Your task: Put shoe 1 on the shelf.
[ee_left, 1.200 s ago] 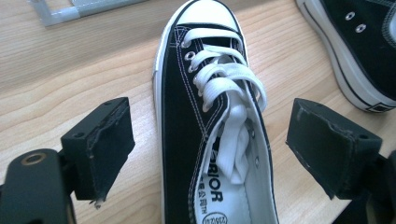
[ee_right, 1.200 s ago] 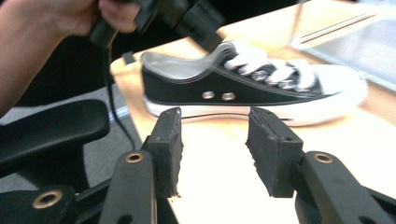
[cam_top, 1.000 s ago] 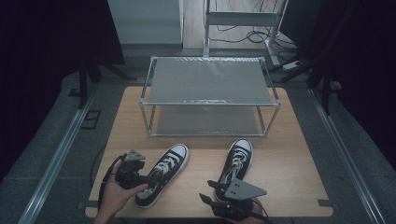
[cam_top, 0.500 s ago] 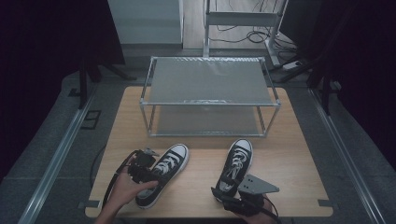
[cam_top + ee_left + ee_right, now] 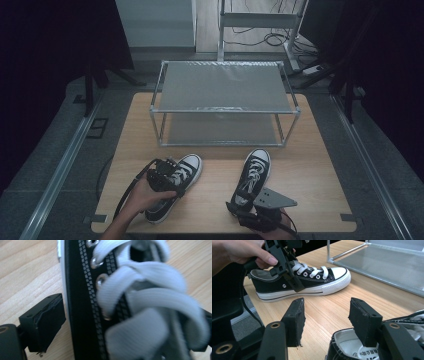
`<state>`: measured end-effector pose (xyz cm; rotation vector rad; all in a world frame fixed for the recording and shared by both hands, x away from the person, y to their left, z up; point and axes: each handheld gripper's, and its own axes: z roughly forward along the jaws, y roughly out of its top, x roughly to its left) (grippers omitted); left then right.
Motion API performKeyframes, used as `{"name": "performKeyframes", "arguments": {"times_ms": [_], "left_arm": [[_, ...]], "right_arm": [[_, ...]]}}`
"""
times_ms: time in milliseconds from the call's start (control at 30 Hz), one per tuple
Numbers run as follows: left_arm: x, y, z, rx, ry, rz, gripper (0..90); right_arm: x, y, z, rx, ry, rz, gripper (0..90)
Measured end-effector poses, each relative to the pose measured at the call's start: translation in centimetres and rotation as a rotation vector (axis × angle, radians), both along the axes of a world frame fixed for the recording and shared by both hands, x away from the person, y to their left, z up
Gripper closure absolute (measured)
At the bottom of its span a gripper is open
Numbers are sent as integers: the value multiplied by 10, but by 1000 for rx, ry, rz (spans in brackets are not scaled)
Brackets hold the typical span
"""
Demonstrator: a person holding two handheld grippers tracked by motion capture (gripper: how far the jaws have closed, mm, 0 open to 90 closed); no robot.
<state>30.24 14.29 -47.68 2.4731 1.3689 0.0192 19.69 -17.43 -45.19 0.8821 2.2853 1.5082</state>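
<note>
A: Left gripper state? Left shoe location?

B: Jaws have just been opening and are spread wide. The laced upper of the left shoe sits between them, straddled and not yet pressed; one pad is seen just clear of the shoe's sidewall. The shoe lies on the table, with the two-tier rack ahead of the claw.

A: Right gripper?

B: Half spread, nothing pinched. One jaw is lowered into the heel opening of the right shoe, the other stays outside the collar.

A: How is the step done well?

B: Likely a grasp is being set up. The left jaws should be lowered past the laces so the canvas sides are caught, then closed squarely. If only laces are caught, slipping is likely. The right collar wall should be seated deep before closing.
</note>
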Motion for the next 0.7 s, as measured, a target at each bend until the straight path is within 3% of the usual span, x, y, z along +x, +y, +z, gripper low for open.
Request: {"name": "performKeyframes", "arguments": {"times_ms": [33,233,500,700], "left_arm": [[2,0,-3,4,29,-4,61],[7,1,-7,-14,76,-11,78],[7,1,-6,1,74,-10,107],[6,6,-6,-24,61,-33,128]], "right_arm": [[0,0,-1,-2,0,1,461],[1,2,-4,-11,5,0,460],[1,1,-4,-22,-1,-11,461],[3,-1,-6,-22,3,-16,464]]}}
